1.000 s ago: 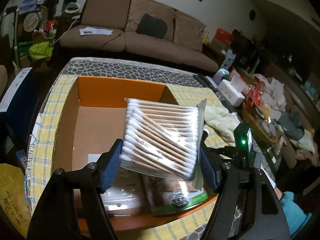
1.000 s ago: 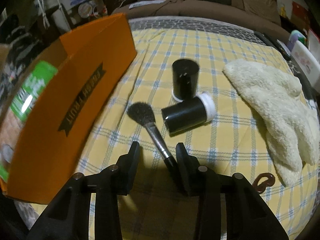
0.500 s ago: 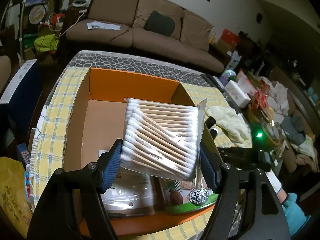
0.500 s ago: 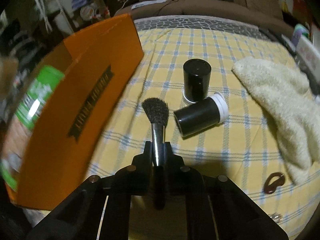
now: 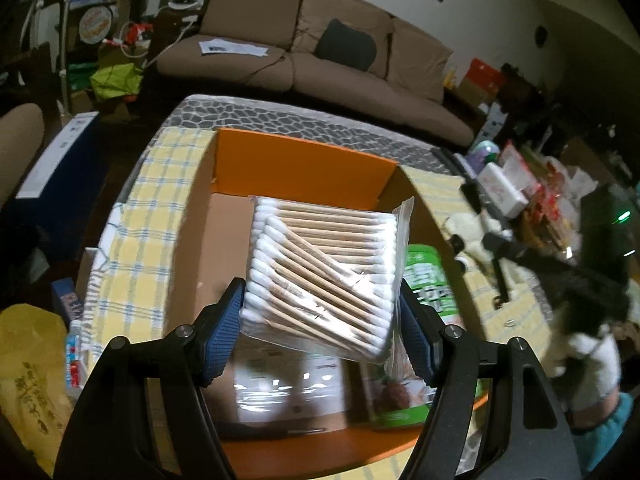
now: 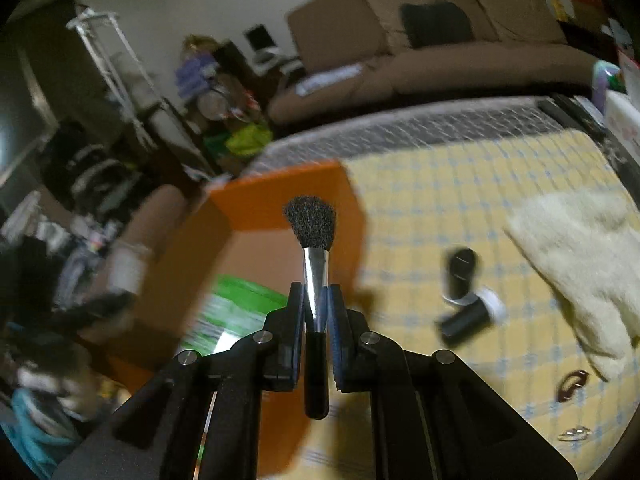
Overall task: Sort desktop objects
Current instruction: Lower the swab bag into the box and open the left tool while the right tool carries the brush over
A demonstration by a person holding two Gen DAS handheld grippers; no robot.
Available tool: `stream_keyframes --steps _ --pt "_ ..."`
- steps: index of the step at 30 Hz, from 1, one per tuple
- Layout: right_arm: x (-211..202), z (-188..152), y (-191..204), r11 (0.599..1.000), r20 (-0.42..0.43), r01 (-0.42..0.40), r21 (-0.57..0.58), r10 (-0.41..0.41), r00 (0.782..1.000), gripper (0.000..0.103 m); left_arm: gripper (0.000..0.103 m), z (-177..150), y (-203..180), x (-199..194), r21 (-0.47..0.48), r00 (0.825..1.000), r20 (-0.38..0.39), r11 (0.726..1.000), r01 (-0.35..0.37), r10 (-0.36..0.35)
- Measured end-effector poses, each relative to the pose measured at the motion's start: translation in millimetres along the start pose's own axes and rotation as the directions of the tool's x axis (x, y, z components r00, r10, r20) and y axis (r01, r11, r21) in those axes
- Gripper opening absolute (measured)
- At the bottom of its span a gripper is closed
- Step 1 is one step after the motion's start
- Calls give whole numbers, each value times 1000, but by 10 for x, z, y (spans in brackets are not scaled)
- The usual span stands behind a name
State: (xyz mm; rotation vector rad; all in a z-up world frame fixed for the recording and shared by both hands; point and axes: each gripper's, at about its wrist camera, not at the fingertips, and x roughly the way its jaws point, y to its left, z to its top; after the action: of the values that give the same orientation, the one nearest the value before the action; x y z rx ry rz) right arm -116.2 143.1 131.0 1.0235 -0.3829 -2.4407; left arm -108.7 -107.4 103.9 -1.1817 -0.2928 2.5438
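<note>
Above the orange box, the left tongs clamp a cotton-swab pack, its swabs lying crosswise. The right tongs pinch a makeup brush, bristles pointing straight ahead along the fingers.

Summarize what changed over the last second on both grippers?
The right gripper closed on the makeup brush that lay on the checked cloth, lifted it and swung it left toward the orange box. The left gripper kept its grip on the cotton swab pack above the box. The two black canisters stayed put.
</note>
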Motion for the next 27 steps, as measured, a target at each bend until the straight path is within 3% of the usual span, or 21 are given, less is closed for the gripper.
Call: stream_keyframes --steps 4,9,17,21,27 --pt "151 70 378 996 -21 -91 -7 91 996 10 69 -44 12 27 14 999 -5 999 -39 39" --pt "423 46 655 990 -83 -140 15 141 987 11 69 -98 21 85 44 993 -20 992 -114 115" --pt "662 -31 808 990 -148 -144 15 144 978 11 70 -203 -58 142 128 973 -83 971 -202 214" --pt "687 -73 834 989 -158 -149 8 148 976 11 75 -211 -3 114 80 981 -105 984 -158 165" --pt "706 -120 860 988 -176 -153 -5 150 973 11 81 -87 171 -86 -27 994 -72 996 -89 87"
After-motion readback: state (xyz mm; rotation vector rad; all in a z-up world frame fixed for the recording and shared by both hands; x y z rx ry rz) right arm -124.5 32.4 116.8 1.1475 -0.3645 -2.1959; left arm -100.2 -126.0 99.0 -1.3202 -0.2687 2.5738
